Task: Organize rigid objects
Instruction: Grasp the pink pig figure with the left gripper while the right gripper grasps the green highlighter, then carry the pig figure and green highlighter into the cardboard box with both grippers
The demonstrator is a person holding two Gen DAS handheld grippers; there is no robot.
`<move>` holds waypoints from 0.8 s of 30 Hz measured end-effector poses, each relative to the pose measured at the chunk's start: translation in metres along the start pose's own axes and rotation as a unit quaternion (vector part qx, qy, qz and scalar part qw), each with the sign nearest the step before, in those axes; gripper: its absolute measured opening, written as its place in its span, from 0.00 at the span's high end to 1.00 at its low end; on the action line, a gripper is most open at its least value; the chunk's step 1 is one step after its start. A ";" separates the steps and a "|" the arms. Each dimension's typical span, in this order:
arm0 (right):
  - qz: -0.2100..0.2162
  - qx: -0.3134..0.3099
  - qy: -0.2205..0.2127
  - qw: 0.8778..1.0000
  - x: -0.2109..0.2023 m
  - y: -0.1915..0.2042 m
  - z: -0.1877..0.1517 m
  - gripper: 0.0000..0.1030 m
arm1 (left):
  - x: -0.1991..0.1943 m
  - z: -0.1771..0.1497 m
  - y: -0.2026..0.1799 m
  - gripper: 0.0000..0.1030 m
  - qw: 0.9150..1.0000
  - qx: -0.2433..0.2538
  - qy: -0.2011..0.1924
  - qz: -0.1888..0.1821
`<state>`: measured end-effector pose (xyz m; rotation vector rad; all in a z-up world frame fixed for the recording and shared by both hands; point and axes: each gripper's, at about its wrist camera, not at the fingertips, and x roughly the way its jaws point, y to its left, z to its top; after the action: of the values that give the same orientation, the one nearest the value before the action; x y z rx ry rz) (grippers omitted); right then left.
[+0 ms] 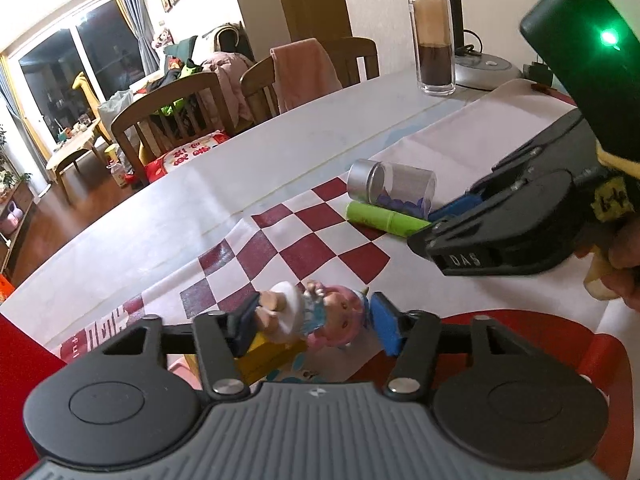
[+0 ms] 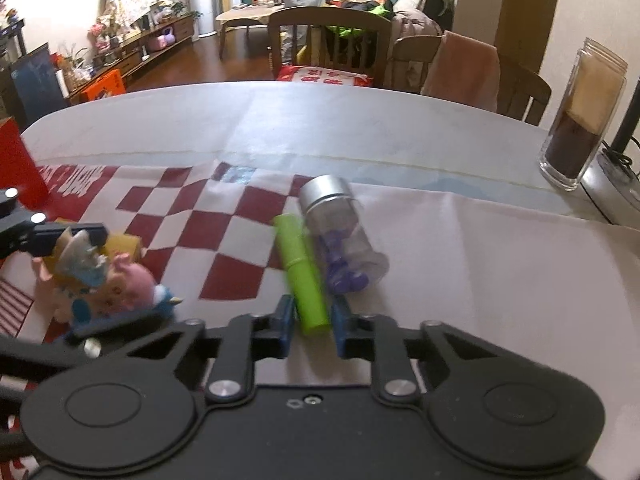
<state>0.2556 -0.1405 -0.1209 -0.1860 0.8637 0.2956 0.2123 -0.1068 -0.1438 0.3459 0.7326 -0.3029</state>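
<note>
A small doll [image 1: 308, 316] with pink hair lies sideways between the blue pads of my left gripper [image 1: 314, 322], which presses on its feet and head; it rests over a yellow block [image 1: 272, 356]. In the right wrist view the doll [image 2: 108, 280] sits at the left. My right gripper [image 2: 313, 320] is shut on the near end of a green tube [image 2: 304, 272] that lies on the checkered mat [image 2: 240, 224]. A clear jar [image 2: 340, 236] with a silver lid and purple pieces lies on its side, touching the tube. The left wrist view shows the right gripper [image 1: 434, 222] on the tube [image 1: 384, 220].
A red box [image 2: 16, 168] stands at the mat's left edge. A tall glass container [image 2: 576, 132] with brown contents and a lamp base [image 1: 484, 68] stand at the table's far right. Wooden chairs [image 2: 332, 36] line the far side. A red curved rim [image 1: 600, 360] lies below the left gripper.
</note>
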 end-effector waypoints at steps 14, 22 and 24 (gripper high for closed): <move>0.052 0.048 -0.006 0.997 -0.045 0.014 -0.021 0.86 | -0.023 -0.009 -0.002 0.73 0.999 -0.028 0.014 -0.028; 0.078 0.077 -0.011 0.994 -0.079 0.022 -0.036 0.86 | -0.047 -0.024 0.010 0.73 0.995 -0.085 0.026 -0.034; 0.086 0.083 -0.014 0.993 -0.089 0.025 -0.039 0.86 | -0.054 -0.028 0.015 0.73 0.993 -0.109 0.030 -0.038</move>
<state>0.1650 -0.1440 -0.0776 0.0486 0.8733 0.3841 0.1629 -0.0732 -0.1226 0.1207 0.8301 -0.2824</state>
